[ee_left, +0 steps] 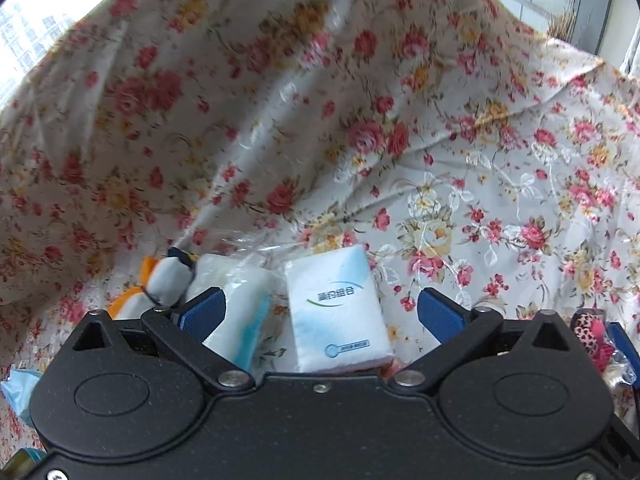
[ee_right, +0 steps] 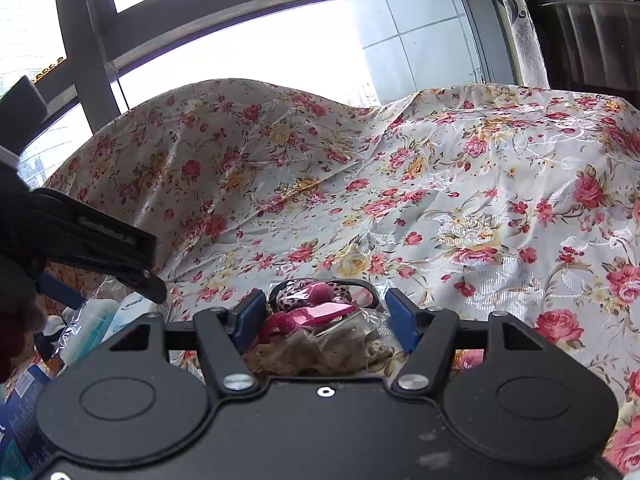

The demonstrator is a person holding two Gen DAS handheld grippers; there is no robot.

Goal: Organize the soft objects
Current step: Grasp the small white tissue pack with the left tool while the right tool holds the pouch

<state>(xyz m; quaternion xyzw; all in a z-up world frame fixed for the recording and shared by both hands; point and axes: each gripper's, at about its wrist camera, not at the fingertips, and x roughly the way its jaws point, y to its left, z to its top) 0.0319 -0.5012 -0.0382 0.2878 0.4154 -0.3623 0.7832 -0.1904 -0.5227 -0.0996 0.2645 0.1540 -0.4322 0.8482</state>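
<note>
My left gripper (ee_left: 322,314) is open wide and points down at a white tissue pack (ee_left: 340,312) with blue print, which lies on the floral cloth (ee_left: 480,200) between the blue pads without touching them. A second white and teal pack (ee_left: 244,320) in clear wrap sits against the left pad. A small grey, white and orange plush toy (ee_left: 168,280) lies just left of it. My right gripper (ee_right: 328,320) is shut on a clear bag (ee_right: 320,328) holding a leopard-print hair piece, something pink and brownish lace. That bag (ee_left: 588,332) shows at the left wrist view's right edge.
The floral cloth (ee_right: 440,200) covers the whole surface and rises in a hump at the back, under a large window (ee_right: 280,48). The left gripper's black body (ee_right: 100,248) hangs over the packs at the left. A blue box (ee_right: 24,420) and a pale blue item (ee_left: 16,392) lie nearby.
</note>
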